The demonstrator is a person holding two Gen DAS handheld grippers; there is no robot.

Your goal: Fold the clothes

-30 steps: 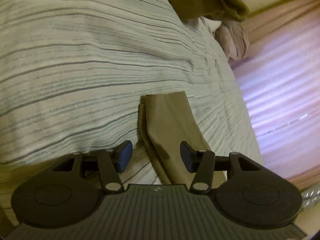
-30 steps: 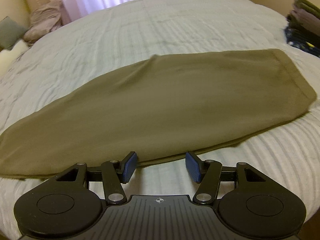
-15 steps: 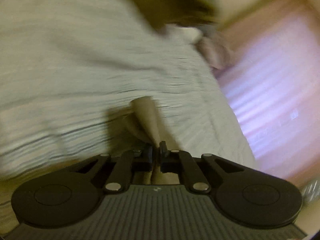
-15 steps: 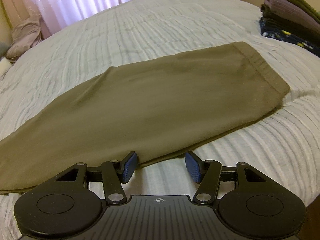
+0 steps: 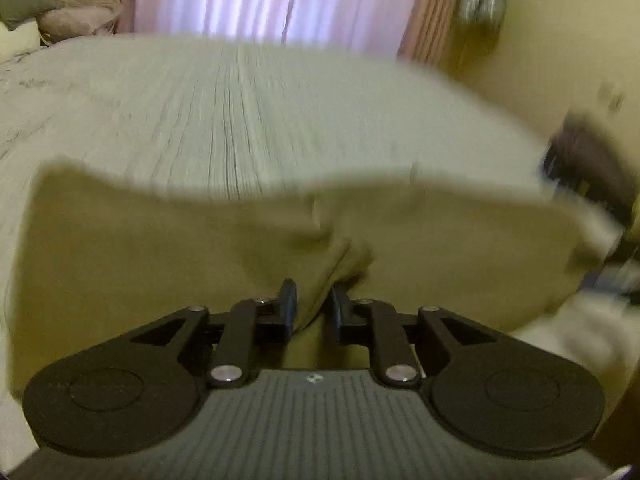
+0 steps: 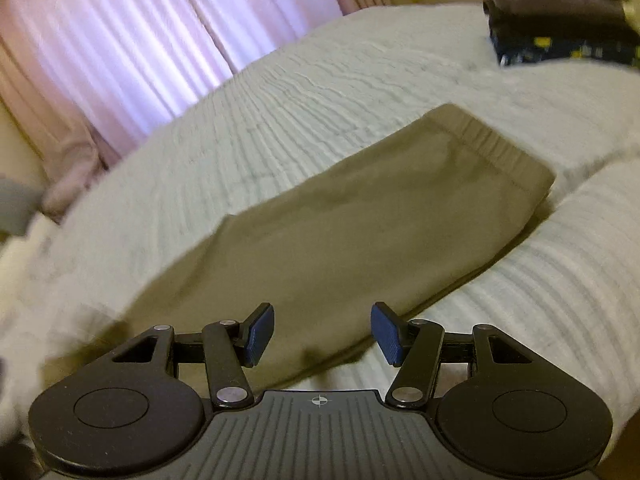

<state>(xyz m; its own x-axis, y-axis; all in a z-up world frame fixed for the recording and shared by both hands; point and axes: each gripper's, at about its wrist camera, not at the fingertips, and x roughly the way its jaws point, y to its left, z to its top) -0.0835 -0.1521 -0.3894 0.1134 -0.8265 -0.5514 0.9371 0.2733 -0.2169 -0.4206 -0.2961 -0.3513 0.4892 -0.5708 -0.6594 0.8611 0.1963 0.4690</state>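
Olive-brown trousers (image 6: 360, 216) lie across a bed with a pale ribbed cover (image 6: 320, 92), their elasticated waistband toward the bed's right-hand edge, near a stack of already folded clothes (image 6: 560, 20) at the far right corner. The left gripper (image 5: 311, 306) has its blue pads nearly together, pinching a bunched fold of the trouser cloth, which rises in a ridge from the grip. That pinch probably serves to carry one end of the garment over the rest, though motion blur hides exactly which end is held. The right gripper (image 6: 323, 334) hovers at the trousers' near edge with its pads wide apart, holding nothing, likely placed to pin or catch the cloth. Pink curtains (image 5: 260, 0) hang beyond the bed's far edge, with rumpled laundry (image 5: 80, 8) at the far left corner.
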